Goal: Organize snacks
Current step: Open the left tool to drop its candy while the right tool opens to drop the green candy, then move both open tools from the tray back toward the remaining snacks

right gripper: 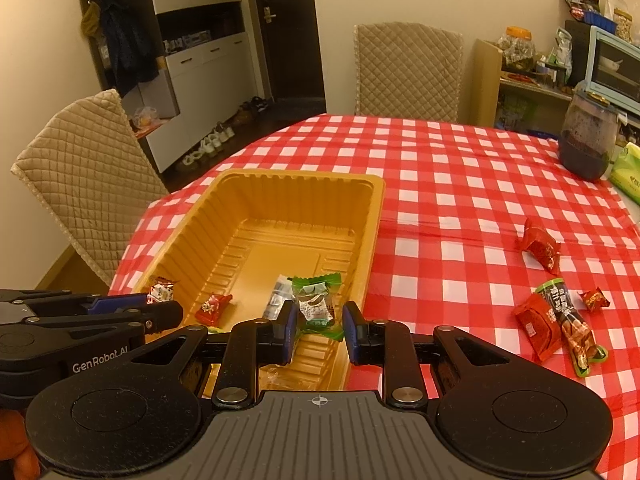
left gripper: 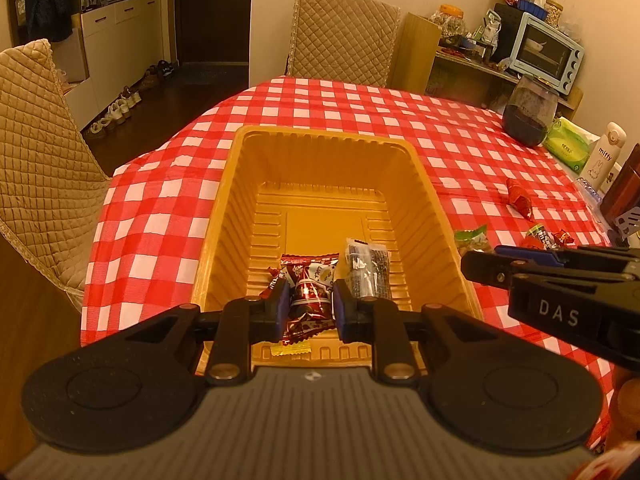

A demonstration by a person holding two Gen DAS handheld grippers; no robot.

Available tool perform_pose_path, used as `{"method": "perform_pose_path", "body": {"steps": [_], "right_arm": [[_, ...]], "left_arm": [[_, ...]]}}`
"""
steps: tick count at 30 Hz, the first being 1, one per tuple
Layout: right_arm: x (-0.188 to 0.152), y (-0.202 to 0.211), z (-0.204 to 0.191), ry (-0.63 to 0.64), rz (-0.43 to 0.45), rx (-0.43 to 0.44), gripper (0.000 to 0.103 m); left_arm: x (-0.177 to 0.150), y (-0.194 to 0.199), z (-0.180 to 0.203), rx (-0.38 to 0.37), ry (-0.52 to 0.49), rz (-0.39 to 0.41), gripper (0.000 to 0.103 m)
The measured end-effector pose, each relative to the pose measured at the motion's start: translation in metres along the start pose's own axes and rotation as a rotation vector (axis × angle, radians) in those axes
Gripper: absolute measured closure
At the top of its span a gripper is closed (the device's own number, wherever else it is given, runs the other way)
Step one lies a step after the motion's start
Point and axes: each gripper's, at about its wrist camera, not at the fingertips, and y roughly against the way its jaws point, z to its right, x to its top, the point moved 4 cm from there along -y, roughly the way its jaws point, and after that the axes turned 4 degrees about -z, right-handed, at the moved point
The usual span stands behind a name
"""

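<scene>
A yellow plastic tray (left gripper: 320, 148) (right gripper: 280, 184) sits on the red-checked table. My left gripper (left gripper: 310, 306) hangs over its near end, its jaws a little apart around a red-and-white candy (left gripper: 310, 292); whether they press it is unclear. A dark-printed clear packet (left gripper: 368, 270) lies in the tray beside it. My right gripper (right gripper: 319, 326) is over the tray's near right corner, jaws slightly apart around a green-ended candy (right gripper: 316, 300). It also shows in the left wrist view (left gripper: 480, 262). Loose snacks lie on the cloth to the right: a red packet (right gripper: 540, 248), a long green bar (right gripper: 572, 324), a red pouch (right gripper: 534, 326).
A dark glass jar (right gripper: 586, 136), a green tissue pack (right gripper: 628, 176) and a white Miffy bottle (left gripper: 604, 152) stand at the table's right side. Quilted chairs (right gripper: 88, 176) (right gripper: 408, 68) stand at the left and far edges. A shelf with a toaster oven (left gripper: 546, 52) is behind.
</scene>
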Motion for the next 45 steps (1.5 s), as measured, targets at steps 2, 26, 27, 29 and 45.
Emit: {"method": "perform_pose_path", "body": {"steps": [2, 26, 27, 29, 45], "right_arm": [[0.001, -0.002, 0.000, -0.001, -0.001, 0.000, 0.078], [0.002, -0.006, -0.006, -0.008, 0.000, 0.025, 0.078], [0.003, -0.006, -0.007, -0.011, 0.003, 0.034, 0.077], [0.005, -0.008, -0.006, -0.027, 0.010, 0.063, 0.077], [-0.022, 0.019, 0.033, -0.095, -0.013, -0.034, 0.044]], "left_arm": [[0.001, -0.004, 0.000, -0.006, 0.005, -0.002, 0.082], [-0.001, 0.012, -0.031, 0.068, 0.037, 0.029, 0.058], [-0.001, 0.012, -0.031, 0.068, 0.039, 0.028, 0.058], [-0.002, 0.011, -0.032, 0.072, 0.042, 0.023, 0.057], [-0.012, 0.024, -0.013, 0.067, 0.023, 0.034, 0.028]]}}
